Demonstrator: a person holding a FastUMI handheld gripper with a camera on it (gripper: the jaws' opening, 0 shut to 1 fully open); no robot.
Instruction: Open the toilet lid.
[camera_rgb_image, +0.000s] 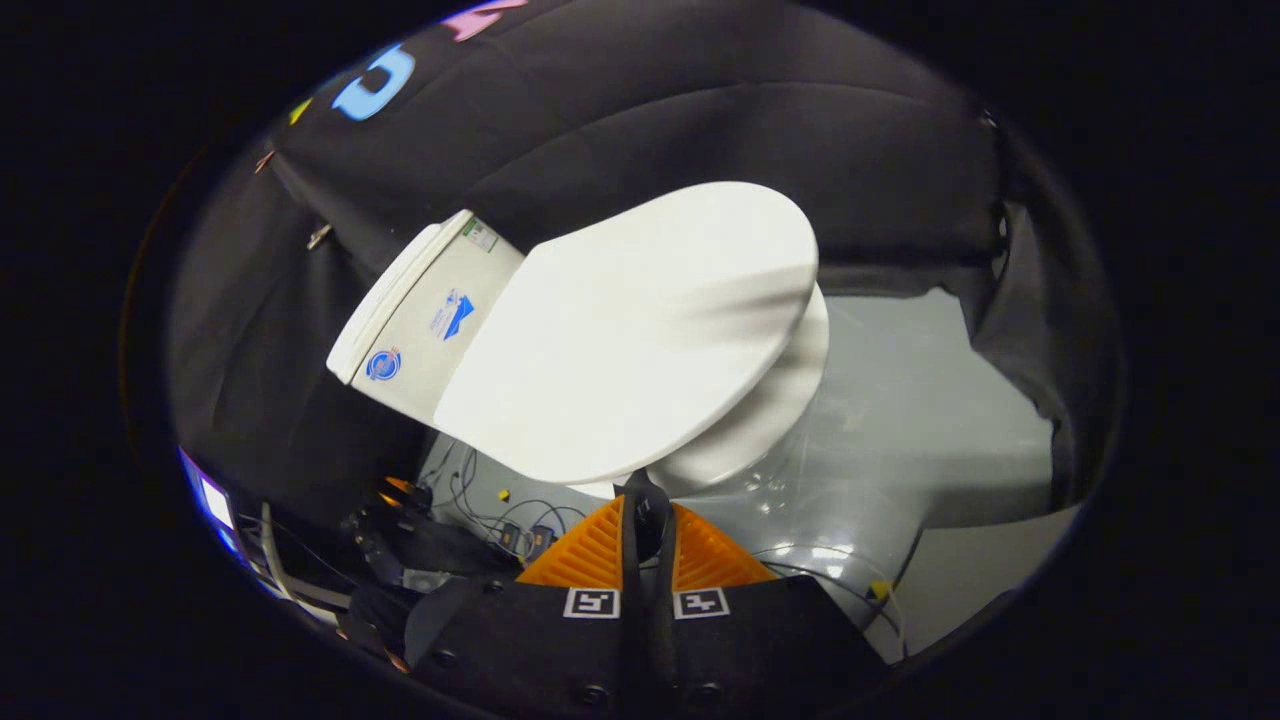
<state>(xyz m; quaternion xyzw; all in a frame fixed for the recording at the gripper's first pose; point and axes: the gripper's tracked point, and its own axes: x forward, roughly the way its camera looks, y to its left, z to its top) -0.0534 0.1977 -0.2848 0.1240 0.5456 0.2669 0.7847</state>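
Observation:
The white toilet lid (640, 330) is tilted up off the white seat (775, 400), with a dark gap between the two along their far side. Behind the lid stands the white tank (425, 320), which carries a few stickers. My gripper (645, 497) meets the lid's near rim, and its fingers (590, 555) are drawn close together with the rim's edge between their tips. The contact itself is small and partly hidden by the fingertips.
Grey glossy floor (900, 400) lies around the toilet's base. Loose cables and small devices (500, 520) lie on the floor beside the tank, just ahead of my fingers. Black cloth (700, 120) hangs behind and to both sides of the toilet.

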